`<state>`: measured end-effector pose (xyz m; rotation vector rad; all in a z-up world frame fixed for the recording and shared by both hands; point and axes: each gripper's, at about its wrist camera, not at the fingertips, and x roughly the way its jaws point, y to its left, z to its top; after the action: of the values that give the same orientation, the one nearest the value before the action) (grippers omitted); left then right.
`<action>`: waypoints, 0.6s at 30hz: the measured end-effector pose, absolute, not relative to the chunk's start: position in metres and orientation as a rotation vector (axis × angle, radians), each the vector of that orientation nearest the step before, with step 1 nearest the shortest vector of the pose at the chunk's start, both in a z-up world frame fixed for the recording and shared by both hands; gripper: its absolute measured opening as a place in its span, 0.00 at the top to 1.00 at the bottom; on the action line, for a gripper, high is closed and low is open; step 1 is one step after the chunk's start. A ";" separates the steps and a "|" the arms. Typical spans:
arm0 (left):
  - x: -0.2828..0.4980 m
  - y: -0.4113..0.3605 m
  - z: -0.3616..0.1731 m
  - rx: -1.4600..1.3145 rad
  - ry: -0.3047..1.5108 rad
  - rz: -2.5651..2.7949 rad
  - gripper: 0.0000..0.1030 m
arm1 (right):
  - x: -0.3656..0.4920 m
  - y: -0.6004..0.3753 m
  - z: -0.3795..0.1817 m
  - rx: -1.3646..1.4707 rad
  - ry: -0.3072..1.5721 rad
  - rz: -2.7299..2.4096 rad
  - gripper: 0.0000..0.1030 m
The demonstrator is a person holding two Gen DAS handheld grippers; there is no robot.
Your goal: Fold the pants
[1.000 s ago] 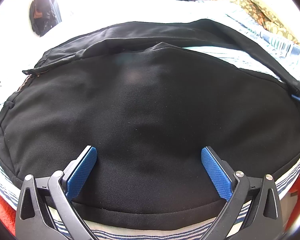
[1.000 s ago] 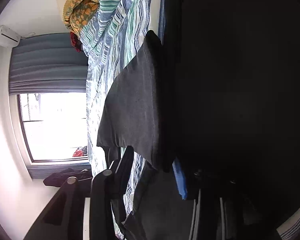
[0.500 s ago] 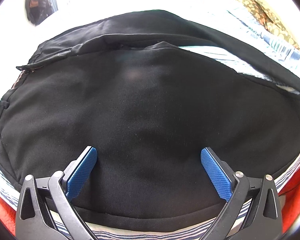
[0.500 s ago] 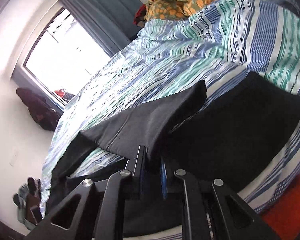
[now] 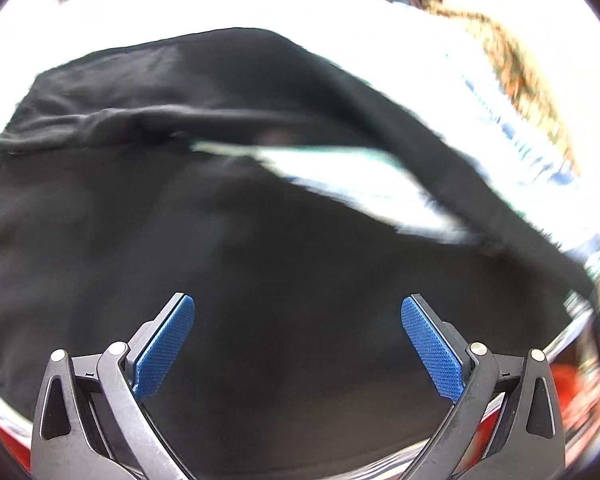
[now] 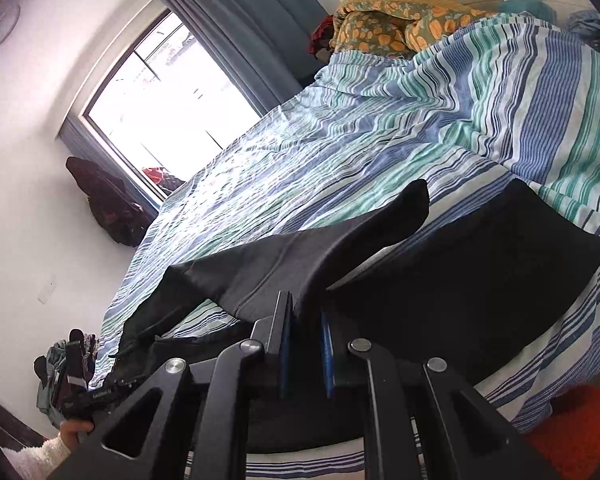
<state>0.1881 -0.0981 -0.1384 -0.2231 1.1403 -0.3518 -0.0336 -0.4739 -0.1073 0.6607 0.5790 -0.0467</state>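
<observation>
Black pants (image 5: 228,240) lie spread on a striped bed. My left gripper (image 5: 298,332) is open and empty, low over the near leg, blue pads wide apart. My right gripper (image 6: 305,332) is shut on the hem of the far pant leg (image 6: 300,256) and holds it lifted off the bed; the leg hangs in a band toward the waist at the left. The other leg (image 6: 480,264) lies flat to its right. In the left wrist view the lifted leg (image 5: 440,160) arcs over the sheet.
The striped bedsheet (image 6: 380,128) covers the bed. A floral blanket (image 6: 400,20) is heaped at the head. A window with curtains (image 6: 168,92) is behind. Dark clothes (image 6: 104,200) hang on the wall. An orange rug (image 6: 572,428) lies by the bed's edge.
My right gripper has turned upright and lifted the far leg's hem higher off the bed. The left gripper has moved slightly forward over the pants, staying open.
</observation>
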 end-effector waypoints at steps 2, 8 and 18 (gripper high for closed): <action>0.209 -0.102 -0.140 -0.325 1.172 -0.376 0.00 | -0.036 -0.470 -0.101 0.641 0.573 -0.022 0.87; 0.258 -0.117 -0.153 -0.502 1.243 -0.381 0.01 | -0.055 -0.459 -0.090 0.616 0.557 0.062 0.87; 0.315 -0.127 -0.155 -0.609 1.200 -0.343 0.01 | -0.102 -0.462 -0.072 0.690 0.494 0.231 0.87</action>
<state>0.3154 -0.1271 -0.1552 -0.6094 1.2004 -0.3435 -0.1022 -0.4624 -0.0722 0.6904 0.4941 0.2307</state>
